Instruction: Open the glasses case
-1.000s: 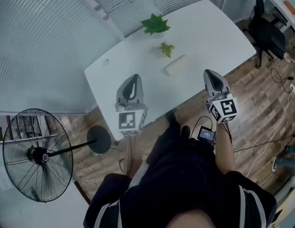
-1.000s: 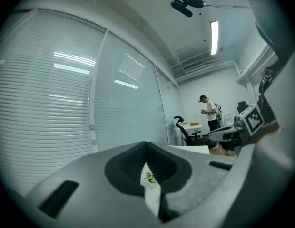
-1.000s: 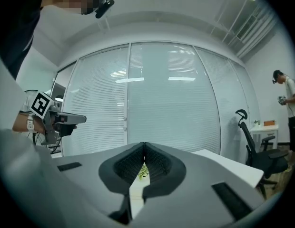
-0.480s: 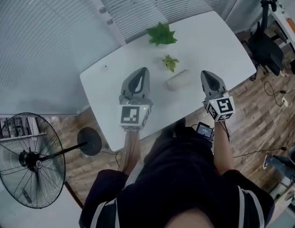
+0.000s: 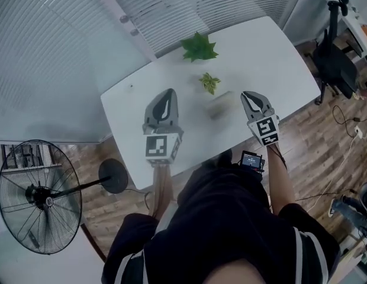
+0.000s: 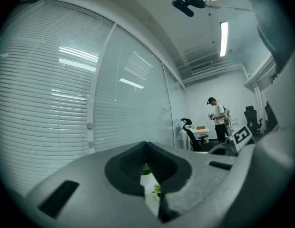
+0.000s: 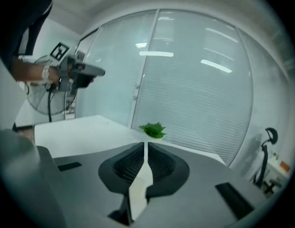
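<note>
The glasses case point(image 5: 221, 103) lies on the white table point(image 5: 272, 52), in the space between the two hand-held grippers and closer to the right one. It is a pale oblong, blurred in the head view, so its lid cannot be read clearly and nothing of its inside shows. The right gripper point(image 5: 248, 94) hangs just to the right of the case, apart from it and tilted a little downward. Its own view shows its jaws pressed together with only a thin slit between them and nothing caught there. A cream strip seen through the gap lower down may be the case or bare table; which one cannot be told. The left gripper point(image 5: 167, 93) is held level over the table, well to the left of the case. Its jaw tips also meet, with nothing held. Beyond the case, toward the blinds, a small green plant point(image 5: 209, 82) stands just behind it. A larger leafy plant point(image 5: 199, 46) sits further back near the table's far edge.
</note>
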The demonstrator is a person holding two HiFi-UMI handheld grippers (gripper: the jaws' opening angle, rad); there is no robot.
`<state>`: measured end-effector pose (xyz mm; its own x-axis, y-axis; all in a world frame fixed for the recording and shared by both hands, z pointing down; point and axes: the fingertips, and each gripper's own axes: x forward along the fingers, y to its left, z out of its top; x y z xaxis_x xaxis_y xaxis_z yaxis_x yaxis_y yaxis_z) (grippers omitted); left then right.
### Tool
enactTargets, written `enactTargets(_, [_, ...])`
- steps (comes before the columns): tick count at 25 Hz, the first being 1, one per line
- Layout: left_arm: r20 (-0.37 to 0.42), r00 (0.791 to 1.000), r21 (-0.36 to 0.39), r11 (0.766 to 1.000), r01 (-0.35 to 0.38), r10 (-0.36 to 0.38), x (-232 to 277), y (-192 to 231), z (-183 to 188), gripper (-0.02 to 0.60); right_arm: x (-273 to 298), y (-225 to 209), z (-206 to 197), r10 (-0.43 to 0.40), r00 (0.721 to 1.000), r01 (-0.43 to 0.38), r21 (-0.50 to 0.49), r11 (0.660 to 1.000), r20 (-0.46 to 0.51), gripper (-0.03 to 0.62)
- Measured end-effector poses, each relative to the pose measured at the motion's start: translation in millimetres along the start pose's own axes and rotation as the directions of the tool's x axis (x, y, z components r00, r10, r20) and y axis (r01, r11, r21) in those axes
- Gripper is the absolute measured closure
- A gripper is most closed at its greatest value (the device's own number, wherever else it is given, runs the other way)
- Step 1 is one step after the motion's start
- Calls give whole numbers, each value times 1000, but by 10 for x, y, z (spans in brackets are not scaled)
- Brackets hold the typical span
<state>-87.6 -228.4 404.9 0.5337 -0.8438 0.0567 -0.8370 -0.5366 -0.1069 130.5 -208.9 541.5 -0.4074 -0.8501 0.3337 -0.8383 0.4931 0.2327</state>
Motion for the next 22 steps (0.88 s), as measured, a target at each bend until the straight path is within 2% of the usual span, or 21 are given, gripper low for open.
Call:
enactTargets(1, [-4, 1000, -2, 1000, -6, 6, -12, 7, -11, 581, 67, 52, -152, 21, 998, -25, -71, 997, -57, 568])
enactTargets(2, [-7, 1000, -5, 1000, -9, 9, -22, 15, -25, 581, 140, 106, -317, 39, 992, -57, -152, 987, -118, 482])
enactTargets(3, [-9, 1000, -8, 1000, -12, 12, -29, 26, -41, 581, 213, 162, -480, 51, 983, -94, -240, 966, -179, 424])
enactTargets(4, [-11, 1000, -11, 1000, -15, 15, -37, 40, -58, 581, 279, 218, -628, 59, 971, -135, -330, 934, -233, 424])
enactTargets(7, [-18, 999, -16, 999, -36, 36, -77, 90, -85, 581, 407, 372, -931, 74, 939, -249, -518, 818, -335, 410])
enactTargets(10, [-24, 998, -19, 998, -54, 54, -115, 126, -89, 581, 496, 495, -1119, 103, 911, -347, -608, 714, -399, 406])
enactTargets(13, [-24, 997, -16, 998, -67, 67, -136, 173, -79, 581, 606, 597, -1363, 131, 869, -459, -678, 574, -477, 406])
enactTargets(15, [-30, 996, -15, 997, -82, 82, -168, 215, -79, 581, 660, 635, -1502, 134, 849, -502, -702, 506, -511, 407])
enactTargets(16, [-31, 995, -16, 996, -92, 91, -184, 236, -82, 581, 681, 639, -1561, 131, 843, -513, -707, 487, -521, 407])
enactTargets(18, [-28, 994, -12, 994, -107, 107, -211, 277, -81, 581, 717, 626, -1672, 121, 833, -526, -705, 476, -539, 407])
enactTargets(22, [-34, 991, -11, 992, -129, 128, -248, 358, -104, 581, 778, 590, -1731, 117, 830, -523, -689, 502, -545, 458])
